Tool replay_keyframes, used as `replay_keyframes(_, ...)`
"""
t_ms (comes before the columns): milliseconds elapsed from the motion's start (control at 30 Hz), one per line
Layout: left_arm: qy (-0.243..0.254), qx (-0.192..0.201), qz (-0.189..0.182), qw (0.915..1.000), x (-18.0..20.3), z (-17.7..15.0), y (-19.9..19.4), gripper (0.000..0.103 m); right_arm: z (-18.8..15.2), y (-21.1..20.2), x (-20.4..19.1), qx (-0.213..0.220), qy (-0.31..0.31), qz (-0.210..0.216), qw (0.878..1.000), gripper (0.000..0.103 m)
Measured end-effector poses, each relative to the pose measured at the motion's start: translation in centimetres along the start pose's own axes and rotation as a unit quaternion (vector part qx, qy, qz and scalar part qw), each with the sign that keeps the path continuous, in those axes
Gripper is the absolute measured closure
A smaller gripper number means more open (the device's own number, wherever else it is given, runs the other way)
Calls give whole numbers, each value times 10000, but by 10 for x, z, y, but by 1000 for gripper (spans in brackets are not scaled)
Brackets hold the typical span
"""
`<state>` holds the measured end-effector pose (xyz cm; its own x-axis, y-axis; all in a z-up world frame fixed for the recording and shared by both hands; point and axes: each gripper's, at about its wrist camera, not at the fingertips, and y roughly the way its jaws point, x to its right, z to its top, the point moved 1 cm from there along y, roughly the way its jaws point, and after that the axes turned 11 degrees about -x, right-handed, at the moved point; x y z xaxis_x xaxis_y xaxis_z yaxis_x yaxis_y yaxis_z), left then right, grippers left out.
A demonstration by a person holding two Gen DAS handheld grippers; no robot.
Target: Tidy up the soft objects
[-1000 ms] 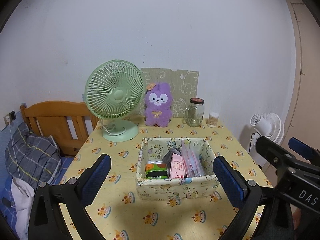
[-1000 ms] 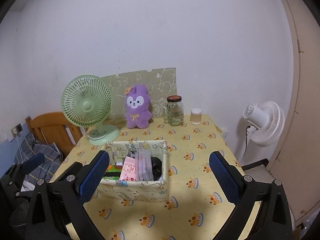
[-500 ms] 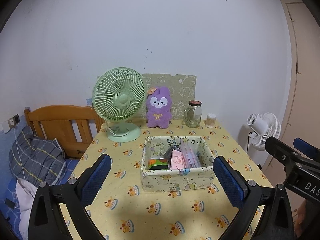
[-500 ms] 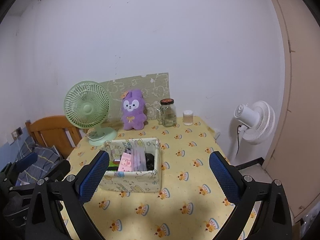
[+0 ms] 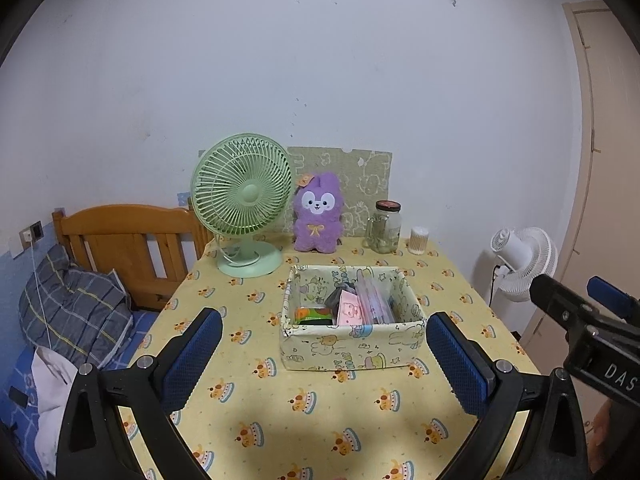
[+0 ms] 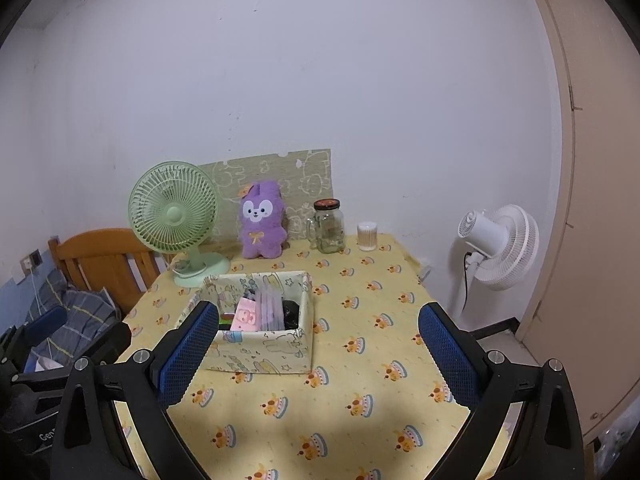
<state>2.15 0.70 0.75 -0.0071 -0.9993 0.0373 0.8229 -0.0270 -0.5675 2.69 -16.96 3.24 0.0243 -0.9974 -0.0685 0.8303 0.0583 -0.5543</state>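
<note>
A patterned fabric box (image 5: 352,344) (image 6: 260,348) sits mid-table and holds several soft packets, among them a pink pouch (image 5: 349,311) (image 6: 245,316) and a green-orange item (image 5: 314,314). A purple plush bunny (image 5: 318,212) (image 6: 262,220) stands upright at the back by the wall. My left gripper (image 5: 324,360) hangs open in front of the box, well short of it, with nothing between its fingers. My right gripper (image 6: 318,356) is open too, above the table's front, right of the box. The right gripper's body shows at the left wrist view's right edge.
A green desk fan (image 5: 242,204) (image 6: 176,216) stands back left, a glass jar (image 5: 384,226) (image 6: 328,226) and a small white cup (image 5: 419,235) (image 6: 367,236) back right. A wooden bed frame (image 5: 120,240) lies left of the yellow table (image 5: 320,408); a white floor fan (image 6: 498,246) stands at right.
Both grippers have pulled back and up from the table, so the box and plush look smaller and farther. Both stay open and empty.
</note>
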Motion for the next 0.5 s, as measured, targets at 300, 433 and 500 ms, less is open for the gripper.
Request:
replay_keyframes(300,-56,55,74,9999,-2,-2,-5,0,-4,-4,-1,43,-81,-9,10000,2)
replay_keyframes(433,-61,74,81,9999,-2,-2,-6,0,-3,-5,-1,55,-82,-18,9999,2)
replay_keyframes(500,-51,73,79,9999,-2,-2,-6,0,-3,-5,-1,54,-78,-15,10000,2)
